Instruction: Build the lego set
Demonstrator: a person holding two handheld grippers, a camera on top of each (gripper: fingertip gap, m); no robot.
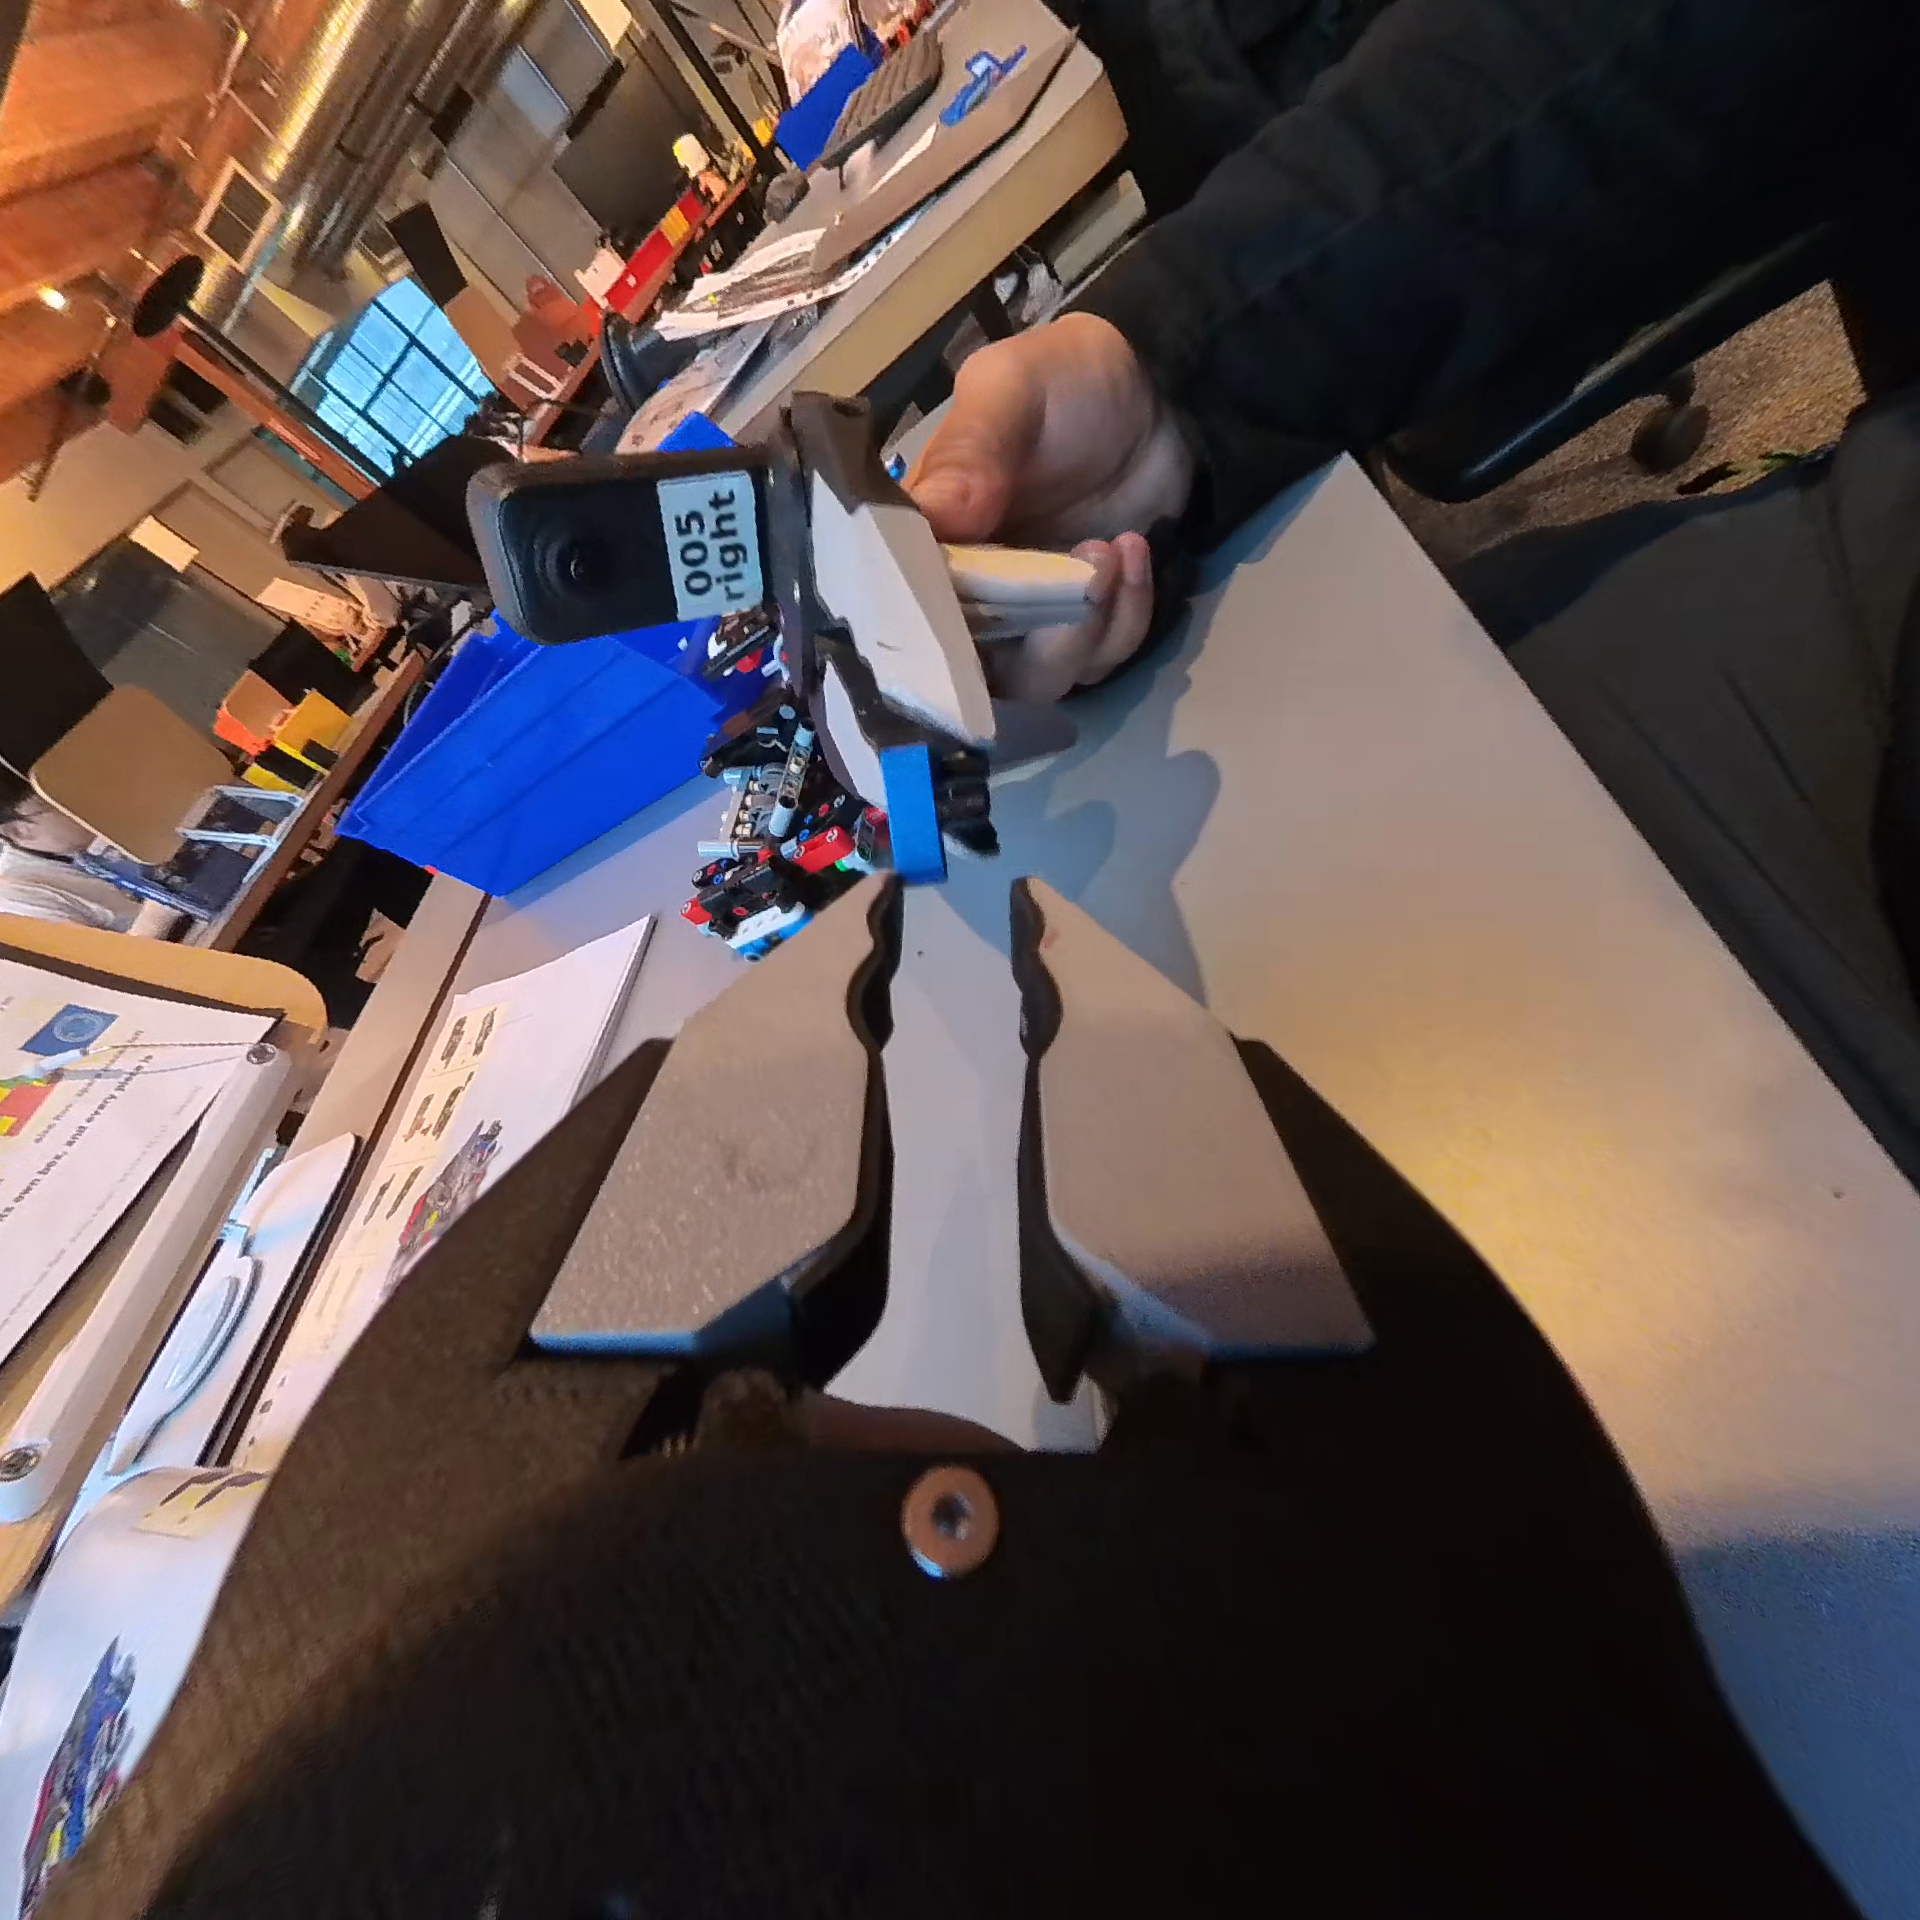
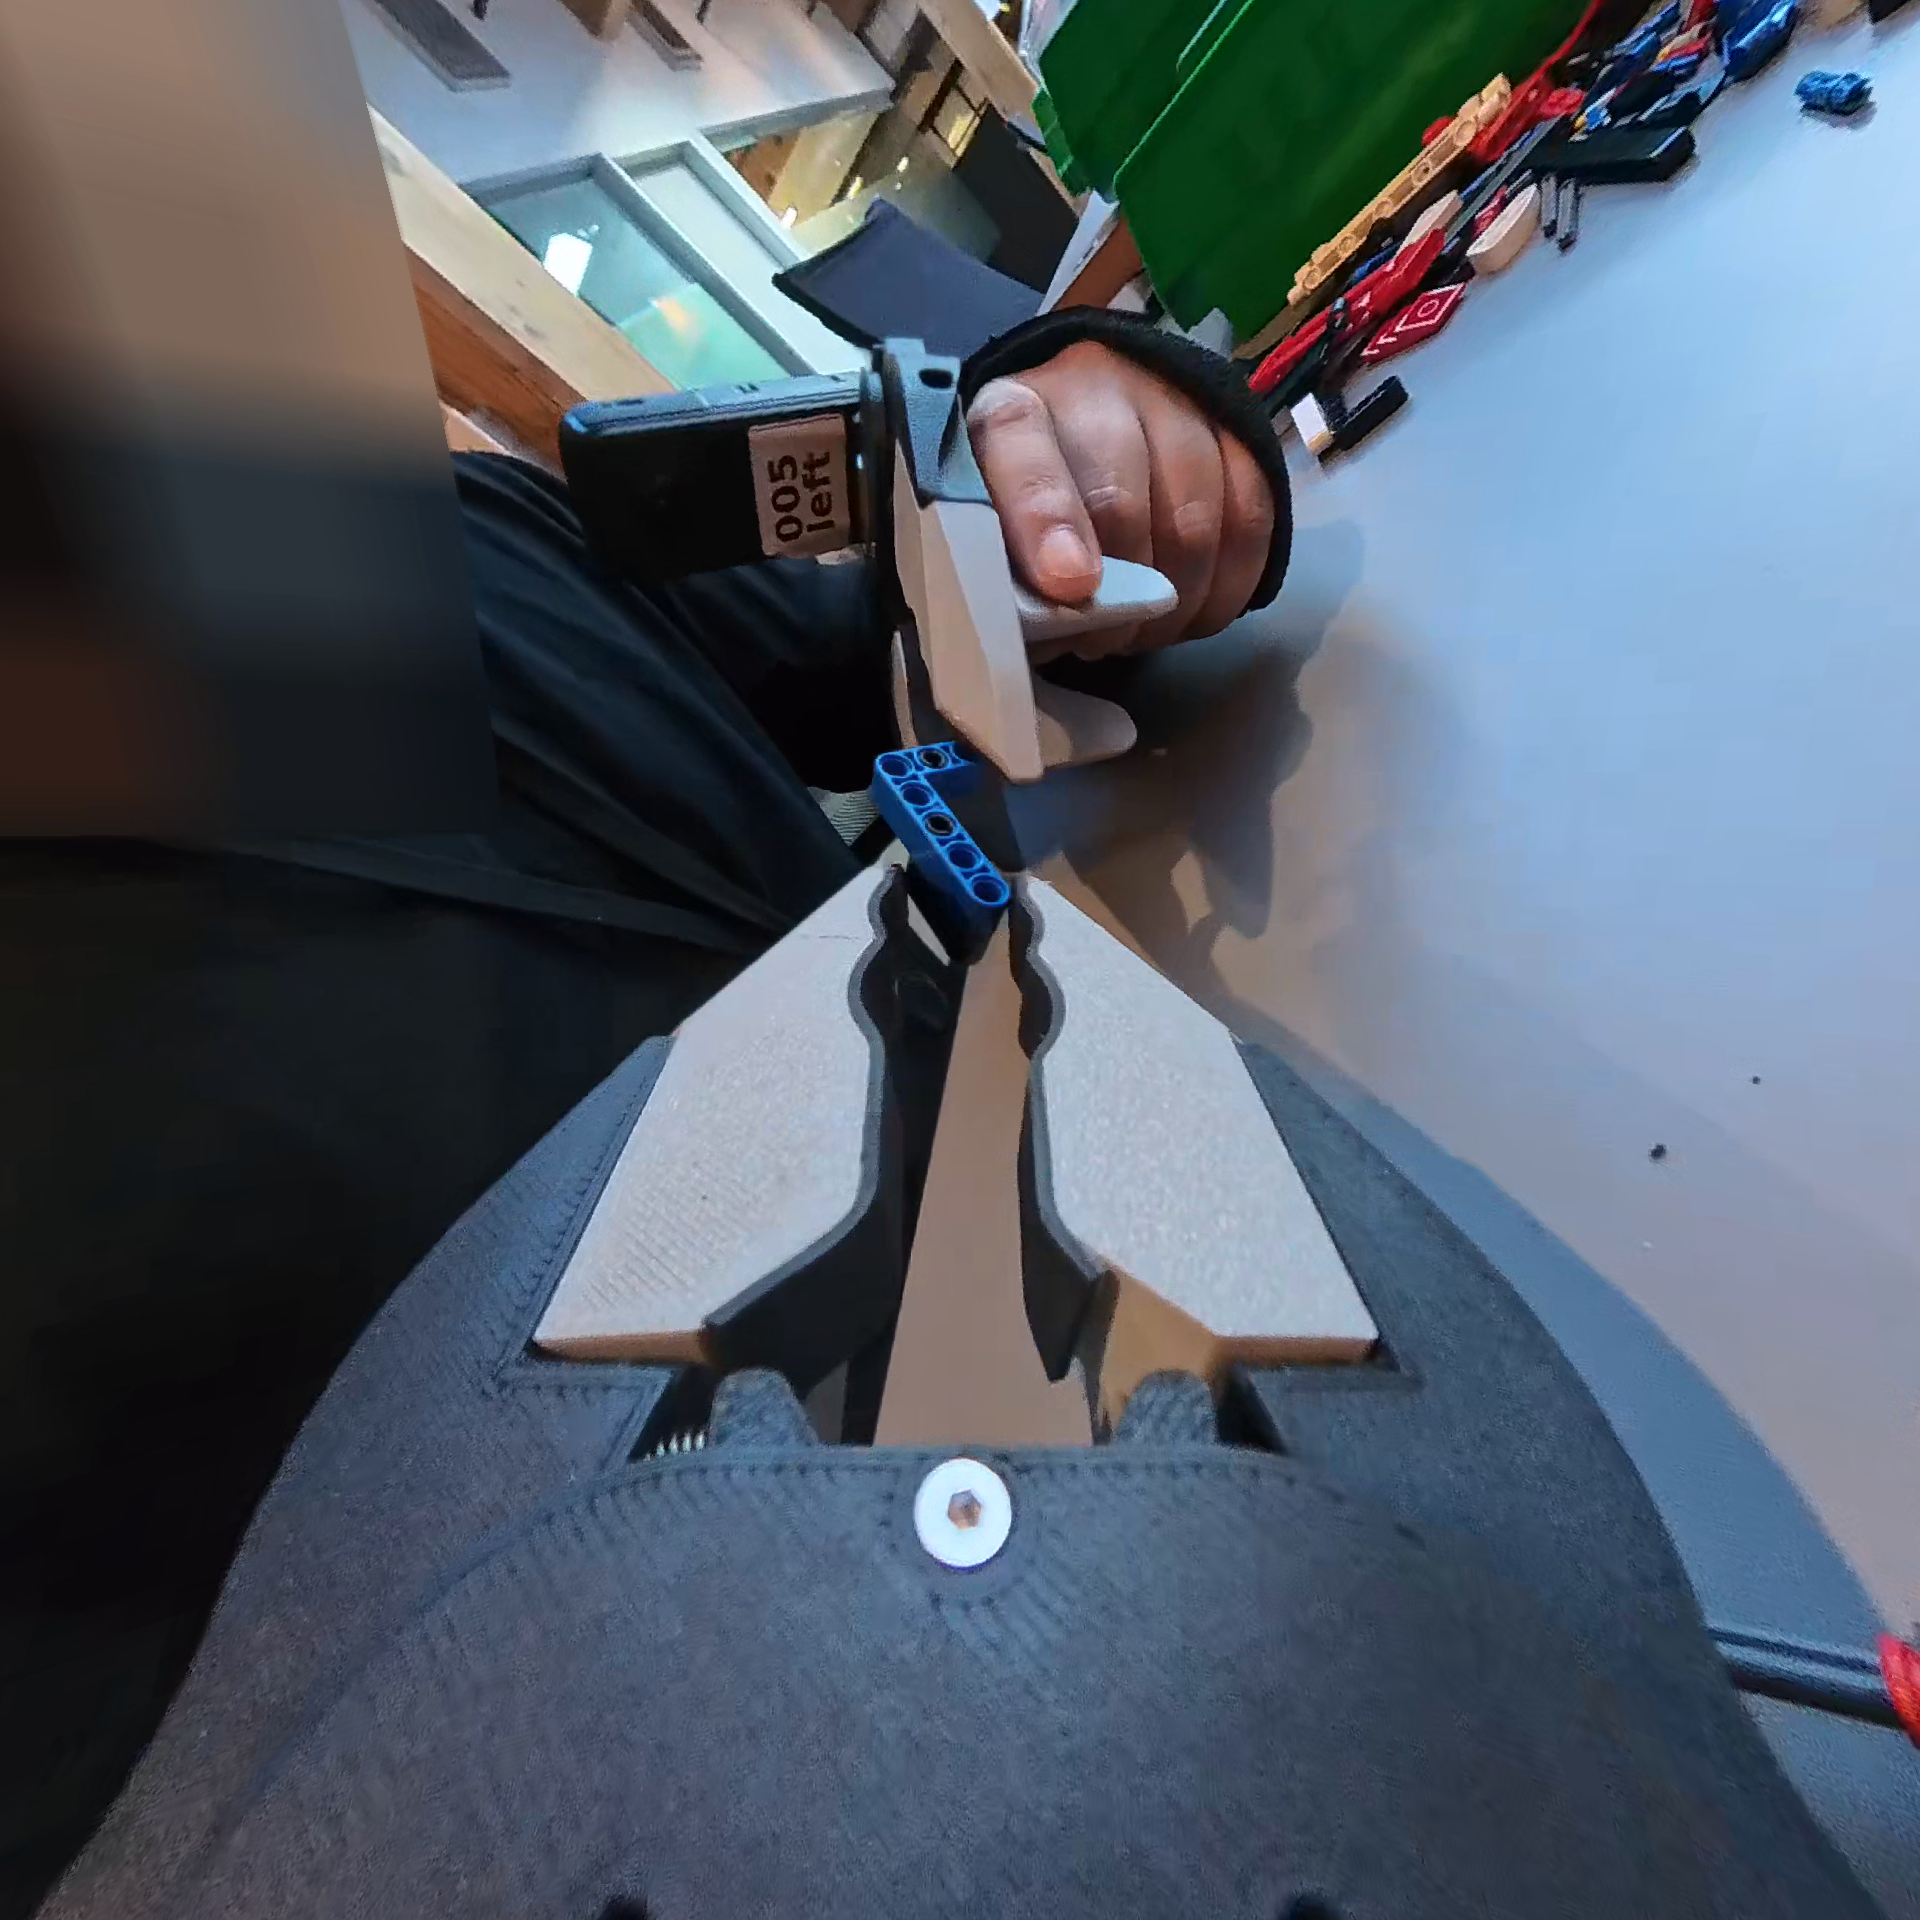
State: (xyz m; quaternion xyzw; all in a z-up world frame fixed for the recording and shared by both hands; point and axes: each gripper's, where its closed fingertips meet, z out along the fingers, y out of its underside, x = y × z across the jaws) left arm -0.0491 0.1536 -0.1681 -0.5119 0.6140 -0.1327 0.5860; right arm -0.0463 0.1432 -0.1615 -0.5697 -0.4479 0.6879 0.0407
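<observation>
My right gripper (image 2: 956, 894) is shut on one end of a blue L-shaped beam (image 2: 940, 831) with holes, held above the grey table (image 2: 1558, 727). A black pin (image 2: 920, 997) sits between its fingers behind the beam. In the left wrist view the beam (image 1: 914, 816) hangs at the right gripper's tip with black pins (image 1: 966, 800) sticking out of its side. My left gripper (image 1: 958, 894) is open and empty, with its tips just short of the beam. It also shows in the right wrist view (image 2: 1018, 764), close to the beam's short arm.
A pile of small lego parts (image 1: 769, 852) lies by a blue bin (image 1: 540, 748). An instruction booklet (image 1: 520, 1049) lies on the table to the left. Green bins (image 2: 1299, 135) and loose red, black and tan parts (image 2: 1455, 239) sit at the far side. A person's hands hold both grippers. Less than 4 cm separates the two grippers' tips.
</observation>
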